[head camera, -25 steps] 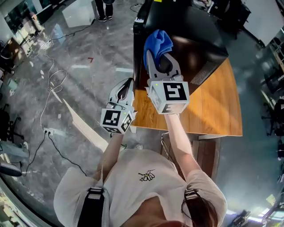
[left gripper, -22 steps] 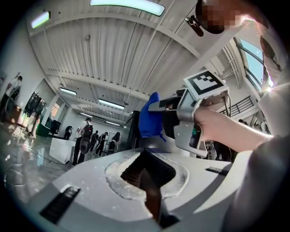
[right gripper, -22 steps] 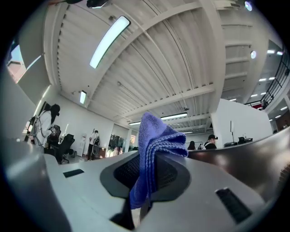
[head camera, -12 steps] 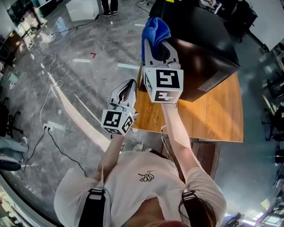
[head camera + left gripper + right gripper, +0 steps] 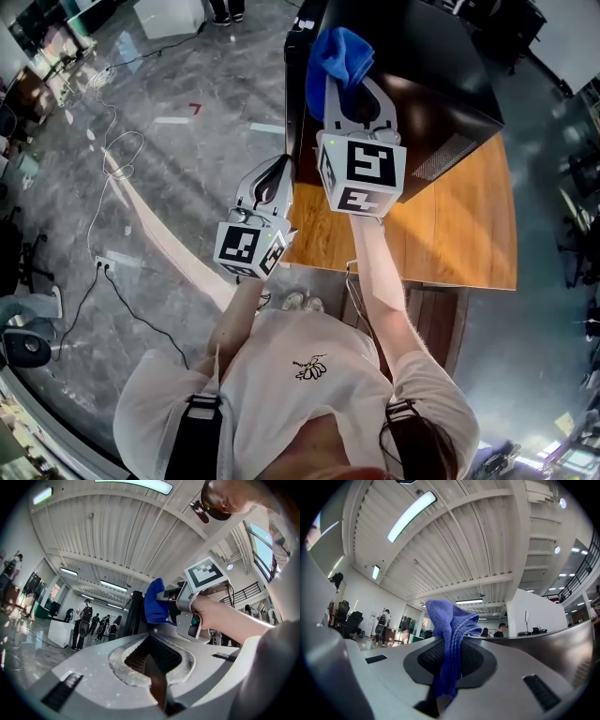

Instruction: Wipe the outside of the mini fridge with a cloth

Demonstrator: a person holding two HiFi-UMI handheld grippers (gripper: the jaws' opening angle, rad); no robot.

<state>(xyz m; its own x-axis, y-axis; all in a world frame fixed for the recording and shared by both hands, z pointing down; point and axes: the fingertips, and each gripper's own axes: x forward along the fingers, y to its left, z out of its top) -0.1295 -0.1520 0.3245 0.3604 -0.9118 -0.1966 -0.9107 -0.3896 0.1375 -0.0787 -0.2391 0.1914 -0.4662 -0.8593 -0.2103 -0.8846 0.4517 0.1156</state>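
Observation:
The black mini fridge [image 5: 422,56] stands on a wooden table [image 5: 459,234]. My right gripper [image 5: 349,82] is shut on a blue cloth [image 5: 339,54] and holds it over the fridge's top near its left front corner. In the right gripper view the cloth [image 5: 451,625] stands up bunched from the shut right gripper [image 5: 446,667], with the fridge's dark top [image 5: 567,644] at the right. My left gripper [image 5: 275,180] hangs shut and empty beside the table's left edge. In the left gripper view, past the left gripper [image 5: 154,660], I see the cloth [image 5: 153,602] and the fridge [image 5: 133,616].
A grey stone floor [image 5: 141,159] with a white cable [image 5: 103,178] lies left of the table. A pale plank [image 5: 173,248] runs slantwise under my left arm. People [image 5: 86,625] stand far off by a white counter [image 5: 58,632].
My right gripper has carried the cloth from the fridge's left edge a little rightward onto its top. The left gripper has stayed beside the table.

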